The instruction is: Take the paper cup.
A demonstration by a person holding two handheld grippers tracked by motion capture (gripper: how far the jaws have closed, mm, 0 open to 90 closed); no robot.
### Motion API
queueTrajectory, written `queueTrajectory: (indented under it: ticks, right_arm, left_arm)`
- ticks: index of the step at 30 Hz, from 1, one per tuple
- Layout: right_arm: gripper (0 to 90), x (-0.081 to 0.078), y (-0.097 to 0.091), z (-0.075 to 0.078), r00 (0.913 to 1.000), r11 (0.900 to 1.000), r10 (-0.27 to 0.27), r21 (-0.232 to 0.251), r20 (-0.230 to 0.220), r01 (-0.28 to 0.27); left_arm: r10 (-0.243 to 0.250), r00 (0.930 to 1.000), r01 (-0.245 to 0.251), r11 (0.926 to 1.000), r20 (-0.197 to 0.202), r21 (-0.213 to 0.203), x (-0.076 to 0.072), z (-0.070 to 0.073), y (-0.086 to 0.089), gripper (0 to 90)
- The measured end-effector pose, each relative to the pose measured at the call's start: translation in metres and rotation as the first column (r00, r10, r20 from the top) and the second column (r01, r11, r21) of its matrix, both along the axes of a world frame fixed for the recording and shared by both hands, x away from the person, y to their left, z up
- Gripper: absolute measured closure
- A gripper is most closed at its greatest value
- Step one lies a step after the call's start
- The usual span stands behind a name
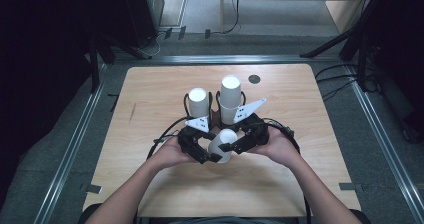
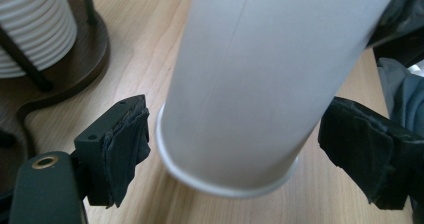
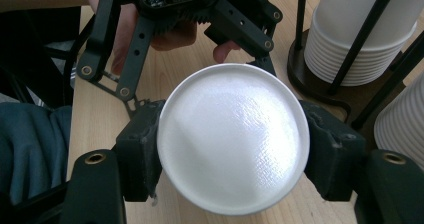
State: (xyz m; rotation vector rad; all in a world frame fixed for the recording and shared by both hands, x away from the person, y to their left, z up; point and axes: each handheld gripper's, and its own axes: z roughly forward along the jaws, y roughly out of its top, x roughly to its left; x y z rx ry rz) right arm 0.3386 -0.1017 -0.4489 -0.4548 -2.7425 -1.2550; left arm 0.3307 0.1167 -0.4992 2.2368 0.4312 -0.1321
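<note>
Passing the cup

My right gripper squeezes the white cup. My left gripper is wide open around it, not touching. I should pull away slowly.

In the left gripper view, the white paper cup is cut off by the top edge, so its upper end cannot be seen; the cup stack is cropped at the upper left corner. In the right gripper view, the cup's wall is hidden behind its own round end. The two stacks at right are cropped by the frame.
</note>
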Motion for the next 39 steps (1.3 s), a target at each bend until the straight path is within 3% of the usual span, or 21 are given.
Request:
queueTrajectory:
  ticks: [12, 17, 18, 27, 31, 32, 39]
  right_arm:
    - [33.6, -0.001, 0.002, 0.005, 1.0000, 0.9991, 0.010, 0.041, 0.001, -0.010]
    - [33.8, -0.002, 0.003, 0.005, 0.9999, 0.9987, 0.014, 0.048, 0.002, -0.014]
    - [34.1, -0.001, 0.003, 0.005, 0.9999, 0.9990, 0.011, 0.044, 0.000, -0.011]
    - [34.2, 0.000, 0.000, 0.005, 1.0000, 0.9985, 0.008, 0.054, -0.006, -0.008]
    - [32.3, 0.001, -0.001, 0.006, 0.9999, 0.9965, 0.003, 0.083, -0.014, -0.002]
    - [28.0, 0.002, -0.002, 0.007, 0.9999, 0.9954, 0.000, 0.096, -0.012, 0.001]
    - [24.6, 0.003, -0.007, 0.005, 0.9999, 0.9962, -0.011, 0.087, -0.002, 0.011]
  left_arm:
    - [-0.009, 0.9999, 0.009, 0.9992, 0.010, -0.038, -0.002, -0.001, -0.007, 13.5]
    - [-0.016, 0.9992, 0.017, 0.9992, 0.036, -0.036, -0.003, 0.000, -0.008, 19.1]
    - [-0.027, 0.9987, 0.029, 0.9988, 0.044, -0.039, -0.004, 0.001, -0.007, 23.9]
    - [-0.035, 0.9965, 0.036, 0.9993, 0.075, -0.009, -0.005, 0.006, -0.008, 28.3]
    - [-0.044, 0.9989, 0.044, 0.9989, 0.018, -0.014, -0.001, 0.010, -0.007, 28.4]
    - [-0.041, 0.9990, 0.041, 0.9990, 0.016, -0.016, -0.001, 0.012, -0.005, 28.5]
    - [-0.024, 0.9993, 0.024, 0.9997, 0.029, 0.001, 0.000, 0.019, 0.004, 28.6]
